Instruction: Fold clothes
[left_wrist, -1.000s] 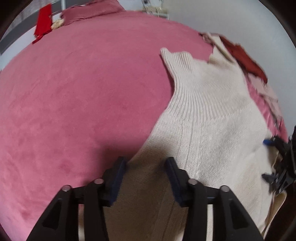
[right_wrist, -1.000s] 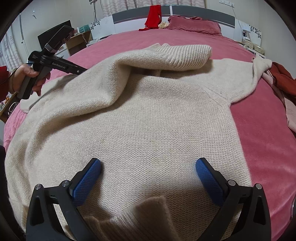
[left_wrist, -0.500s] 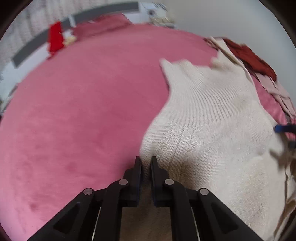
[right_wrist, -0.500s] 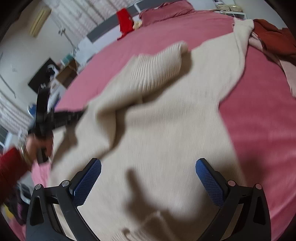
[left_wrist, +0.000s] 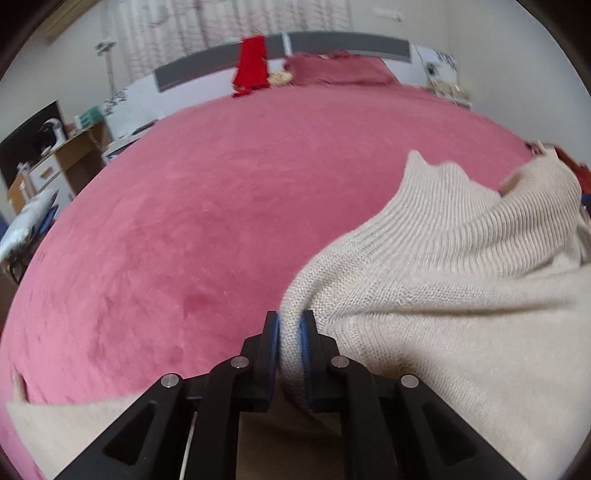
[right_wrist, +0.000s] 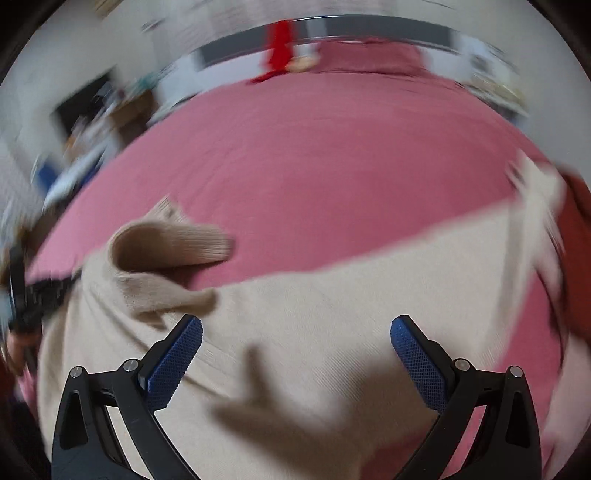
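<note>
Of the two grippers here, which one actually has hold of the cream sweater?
The left gripper: it is shut on a bunched edge of the cream sweater. The right gripper hangs wide open above the fabric, gripping nothing.

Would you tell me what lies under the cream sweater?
The cream sweater lies on the pink bedspread, which shows around it. Anything directly beneath is covered by the knit.
</note>
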